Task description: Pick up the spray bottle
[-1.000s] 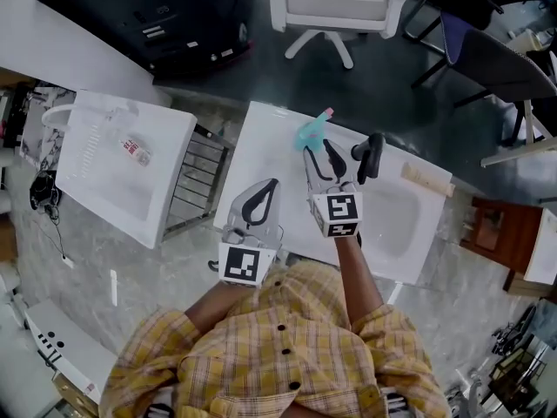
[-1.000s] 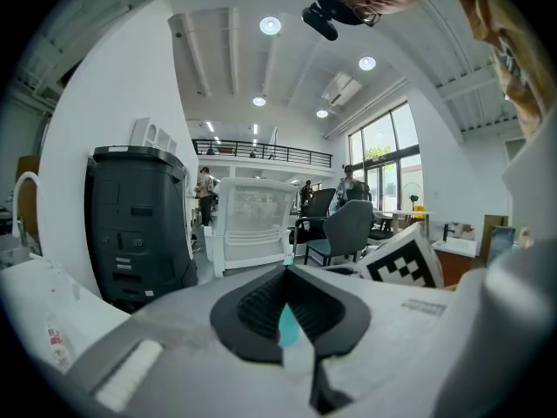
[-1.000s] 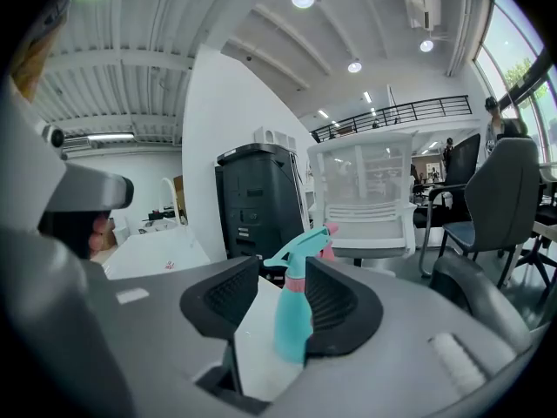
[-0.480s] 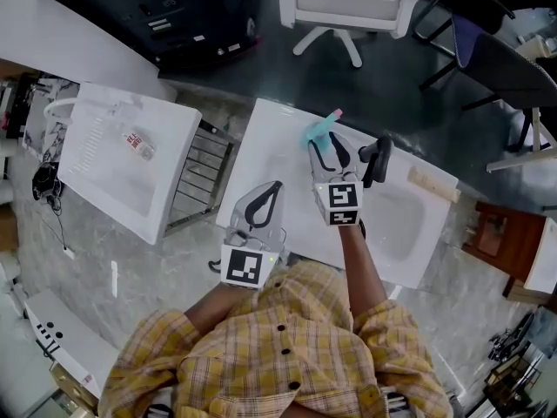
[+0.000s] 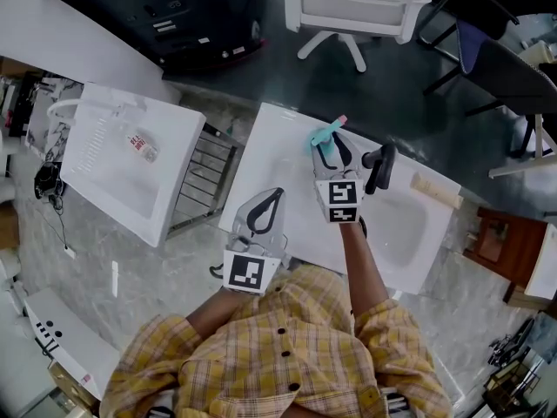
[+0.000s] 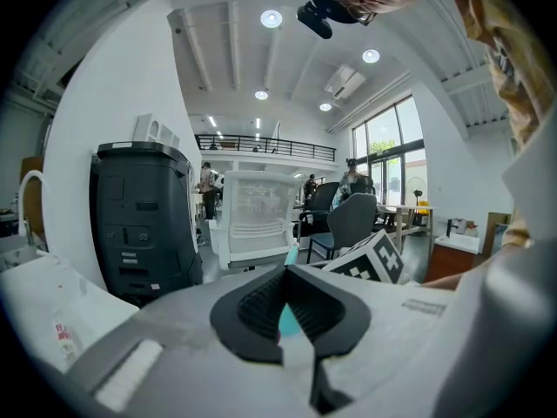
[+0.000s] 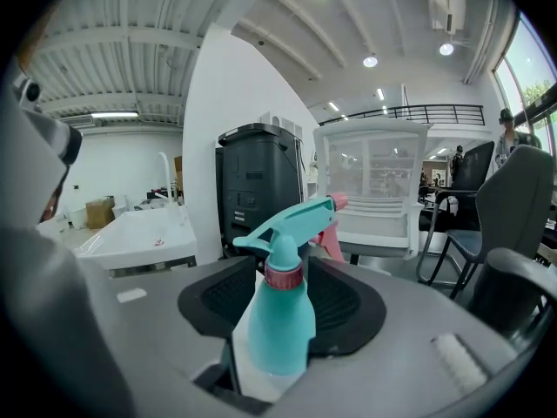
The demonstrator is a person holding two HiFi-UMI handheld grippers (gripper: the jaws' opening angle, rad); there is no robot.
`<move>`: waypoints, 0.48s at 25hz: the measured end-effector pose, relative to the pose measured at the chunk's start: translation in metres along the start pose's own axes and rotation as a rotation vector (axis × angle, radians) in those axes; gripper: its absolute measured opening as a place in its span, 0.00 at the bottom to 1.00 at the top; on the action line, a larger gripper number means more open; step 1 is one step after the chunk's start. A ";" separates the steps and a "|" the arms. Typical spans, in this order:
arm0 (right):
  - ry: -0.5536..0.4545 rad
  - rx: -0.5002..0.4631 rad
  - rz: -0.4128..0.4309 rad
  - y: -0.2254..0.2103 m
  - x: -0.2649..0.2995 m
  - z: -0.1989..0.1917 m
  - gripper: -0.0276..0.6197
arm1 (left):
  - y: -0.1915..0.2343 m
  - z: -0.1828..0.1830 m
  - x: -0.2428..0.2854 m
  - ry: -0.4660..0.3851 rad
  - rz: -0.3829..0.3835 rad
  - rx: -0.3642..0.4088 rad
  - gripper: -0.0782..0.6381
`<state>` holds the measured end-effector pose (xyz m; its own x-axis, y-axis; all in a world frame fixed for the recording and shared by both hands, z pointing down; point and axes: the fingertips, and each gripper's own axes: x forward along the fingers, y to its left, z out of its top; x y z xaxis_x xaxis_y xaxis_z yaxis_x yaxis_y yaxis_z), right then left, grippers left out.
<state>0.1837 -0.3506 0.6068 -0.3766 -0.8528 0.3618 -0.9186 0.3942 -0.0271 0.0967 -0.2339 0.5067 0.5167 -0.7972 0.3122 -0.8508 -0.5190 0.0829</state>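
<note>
A teal spray bottle (image 5: 324, 136) with a pink trigger stands upright on the far edge of the white counter (image 5: 274, 159). My right gripper (image 5: 333, 149) reaches around it, and in the right gripper view the bottle (image 7: 280, 316) stands between the two black pads (image 7: 344, 307), with the jaws spread wide and not pressing on it. The right gripper (image 7: 285, 266) is open. My left gripper (image 5: 265, 201) hangs back over the counter's near edge. Seen in its own view, the left gripper (image 6: 283, 273) is shut on nothing, its tips touching.
A black faucet (image 5: 382, 167) rises just right of the right gripper, beside the sink basin (image 5: 409, 225). A second white sink (image 5: 122, 168) with a small bottle (image 5: 139, 145) lies at the left, a wire rack (image 5: 198, 181) between. A white chair (image 5: 365, 7) stands beyond.
My right gripper has moved forward and a little down, so the bottle now stands between its jaws instead of ahead of them. The left gripper has stayed put.
</note>
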 end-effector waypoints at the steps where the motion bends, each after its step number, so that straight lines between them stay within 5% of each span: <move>1: 0.002 -0.003 -0.002 0.000 0.001 0.000 0.31 | 0.001 0.000 0.000 0.000 0.002 0.000 0.11; 12: 0.001 -0.012 -0.032 -0.002 0.001 0.003 0.25 | 0.004 0.002 0.001 -0.006 -0.009 0.014 0.11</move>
<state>0.1846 -0.3532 0.6049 -0.3473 -0.8645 0.3634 -0.9286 0.3711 -0.0048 0.0936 -0.2372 0.5051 0.5248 -0.7943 0.3061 -0.8447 -0.5304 0.0720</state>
